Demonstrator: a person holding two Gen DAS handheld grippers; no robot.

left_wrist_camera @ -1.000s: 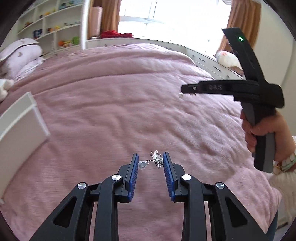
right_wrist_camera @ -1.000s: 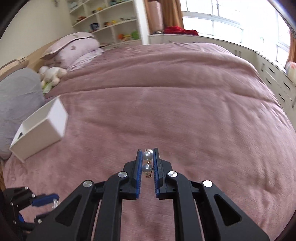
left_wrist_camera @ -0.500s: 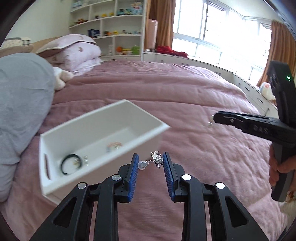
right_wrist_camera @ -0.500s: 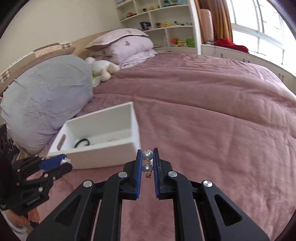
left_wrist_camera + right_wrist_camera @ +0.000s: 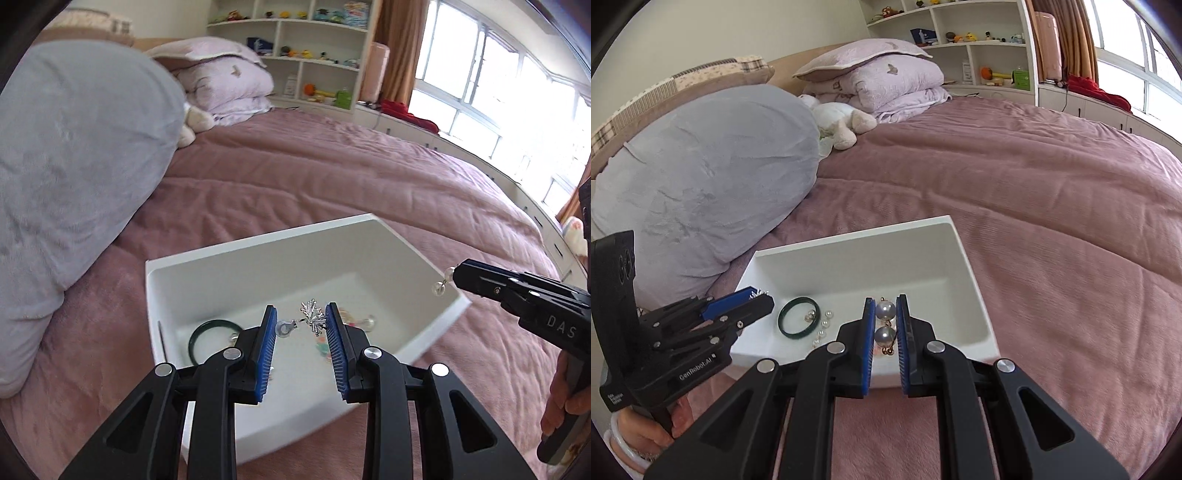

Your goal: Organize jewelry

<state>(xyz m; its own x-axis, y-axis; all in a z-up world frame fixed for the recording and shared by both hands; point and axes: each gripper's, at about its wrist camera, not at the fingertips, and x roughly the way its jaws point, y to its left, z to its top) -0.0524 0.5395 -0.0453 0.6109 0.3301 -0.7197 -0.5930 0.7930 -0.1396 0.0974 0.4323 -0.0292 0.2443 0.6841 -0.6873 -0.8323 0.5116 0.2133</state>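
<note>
My left gripper point(image 5: 301, 314) is shut on a silver spiky earring point(image 5: 312, 320), which spans the gap between its blue pads. It hangs over the near part of a white box point(image 5: 258, 240) on the pink bed. My right gripper point(image 5: 885, 301) is shut on a double-pearl earring point(image 5: 885, 310) and hovers over the same white box point(image 5: 857, 234). Inside the box lie a dark green bangle point(image 5: 799, 322), small pearl pieces point(image 5: 823, 325) and some pastel items point(image 5: 321, 347). In the left wrist view the right gripper point(image 5: 458, 275) is over the box's right rim. In the right wrist view the left gripper point(image 5: 759, 299) is at its left end.
A big grey pillow point(image 5: 713, 177) lies just left of the box. Folded lilac bedding point(image 5: 886, 81) and a plush toy point(image 5: 842, 118) sit at the bed's head. Shelves point(image 5: 314, 55) and a window bench stand beyond. The pink bedspread point(image 5: 1052, 221) stretches to the right.
Both grippers have swung left across the bed to the white box, which now lies right under them. Both grips are unchanged.
</note>
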